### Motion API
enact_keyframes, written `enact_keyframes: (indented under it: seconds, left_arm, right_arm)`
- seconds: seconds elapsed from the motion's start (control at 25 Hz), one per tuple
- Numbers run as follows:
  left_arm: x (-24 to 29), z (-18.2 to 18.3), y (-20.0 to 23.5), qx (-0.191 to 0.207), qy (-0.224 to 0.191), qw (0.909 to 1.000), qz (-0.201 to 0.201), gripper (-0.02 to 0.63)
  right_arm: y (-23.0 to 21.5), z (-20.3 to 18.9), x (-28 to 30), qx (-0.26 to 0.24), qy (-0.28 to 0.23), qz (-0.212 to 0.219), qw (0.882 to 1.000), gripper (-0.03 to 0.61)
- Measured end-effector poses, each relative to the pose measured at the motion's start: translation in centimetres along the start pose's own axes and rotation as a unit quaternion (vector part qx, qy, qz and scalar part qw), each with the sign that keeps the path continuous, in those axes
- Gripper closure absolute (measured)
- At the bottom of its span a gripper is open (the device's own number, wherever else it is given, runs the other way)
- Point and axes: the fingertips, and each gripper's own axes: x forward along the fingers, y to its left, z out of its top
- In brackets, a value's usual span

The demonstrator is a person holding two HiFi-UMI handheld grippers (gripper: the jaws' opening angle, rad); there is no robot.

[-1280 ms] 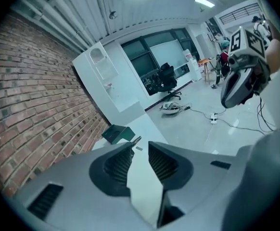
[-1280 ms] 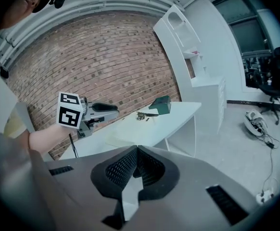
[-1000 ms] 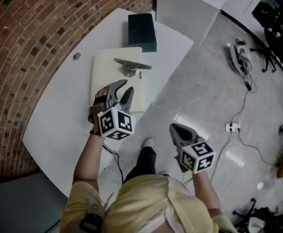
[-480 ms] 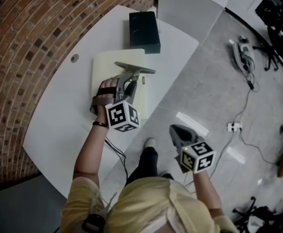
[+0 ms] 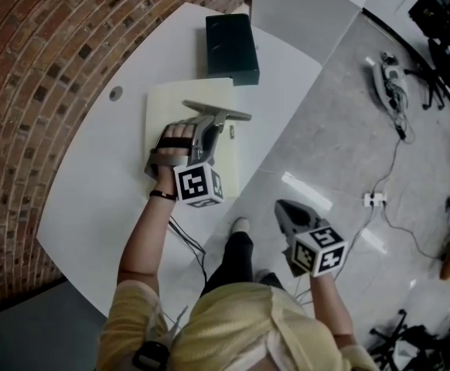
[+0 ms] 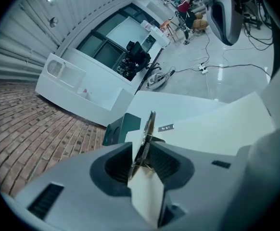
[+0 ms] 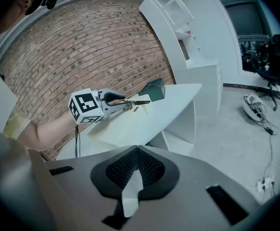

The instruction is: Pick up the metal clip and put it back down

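The metal clip [image 5: 217,112], a spring clamp with a flat bar on top, sits over the far half of a cream board [image 5: 163,103] on the white table [image 5: 93,184]. My left gripper [image 5: 209,124] is shut on the clip's handle end. In the left gripper view the clip [image 6: 149,124] stands on edge between the closed pads. From the right gripper view the left gripper [image 7: 112,100] holds the clip [image 7: 136,101] at or just above the board; I cannot tell which. My right gripper [image 5: 285,211] hangs off the table over the floor, shut and empty [image 7: 137,170].
A dark green box [image 5: 231,37] stands at the table's far end, just beyond the board. A small tag [image 5: 232,132] lies on the board by the clip. A round grommet [image 5: 115,93] is set in the tabletop. Cables and a power strip [image 5: 373,201] lie on the grey floor.
My left gripper moved forward across the board from its near edge, where it was open, and has shut on the clip. The right gripper has barely shifted.
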Motion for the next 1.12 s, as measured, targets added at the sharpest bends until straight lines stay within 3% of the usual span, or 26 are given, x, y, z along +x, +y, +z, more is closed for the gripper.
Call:
enact_keyframes:
  seconds: [0.24,0.4,0.56,0.72,1.12]
  left_arm:
    - [0.8,0.0,0.0,0.018,-0.011,0.9998,0.001,0.506]
    - [1.1,0.1,-0.6,0.036,-0.018,0.999,-0.021,0.509]
    - [1.3,0.3,-0.1,0.047,-0.031,0.9984,-0.002,0.564]
    - [1.3,0.4,-0.5,0.056,-0.035,0.9977,-0.016,0.575]
    - [-1.3,0.1,-0.3,0.076,-0.011,0.9968,0.021,0.604]
  right_arm:
    - [0.3,0.3,0.8,-0.008,0.006,-0.005,1.0,0.574]
    - [0.6,0.3,1.4,0.002,0.005,-0.003,1.0,0.574]
    - [0.8,0.7,1.7,0.001,0.001,-0.006,1.0,0.574]
    - [1.0,1.0,1.7,-0.002,-0.004,-0.009,1.0,0.574]
    - [1.6,0.5,0.0,-0.004,-0.025,0.005,1.0,0.574]
